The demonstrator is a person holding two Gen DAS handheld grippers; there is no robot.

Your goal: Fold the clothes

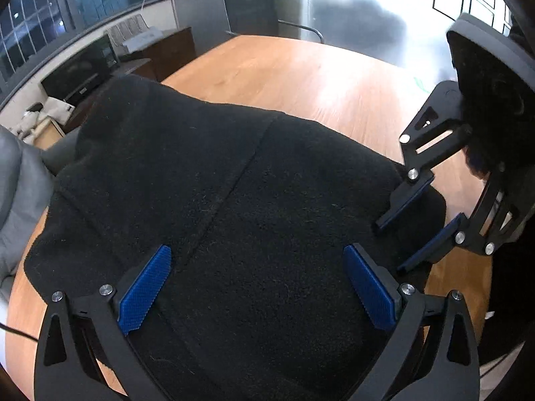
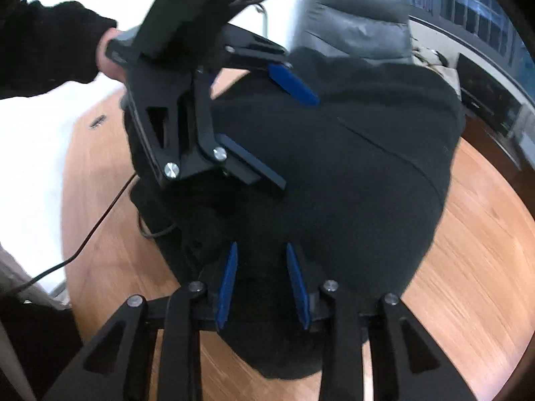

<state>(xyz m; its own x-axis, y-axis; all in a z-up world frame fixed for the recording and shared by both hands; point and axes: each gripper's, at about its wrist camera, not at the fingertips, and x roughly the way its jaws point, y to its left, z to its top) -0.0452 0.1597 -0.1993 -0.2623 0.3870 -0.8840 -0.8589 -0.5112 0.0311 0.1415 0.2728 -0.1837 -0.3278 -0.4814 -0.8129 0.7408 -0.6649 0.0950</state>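
A black knit garment (image 1: 234, 167) lies spread on the wooden table (image 1: 301, 67), a seam running across it. My left gripper (image 1: 257, 287) hovers over its near part, open wide, nothing between the blue pads (image 1: 143, 290). My right gripper (image 1: 391, 246) is at the garment's right edge. In the right wrist view the garment (image 2: 367, 183) fills the middle, and my right gripper (image 2: 263, 284) stands over its near edge, fingers a narrow gap apart with black cloth lying under them. The left gripper (image 2: 297, 142) shows there open above the cloth, held by a hand (image 2: 107, 56) in a black sleeve.
A grey leather chair (image 2: 361, 16) stands at the table's edge behind the garment. A thin black cable (image 2: 93, 224) trails across the table (image 2: 468, 267) at the left. A black mesh chair (image 1: 249, 3) and a dark cabinet (image 1: 80, 73) stand beyond the table.
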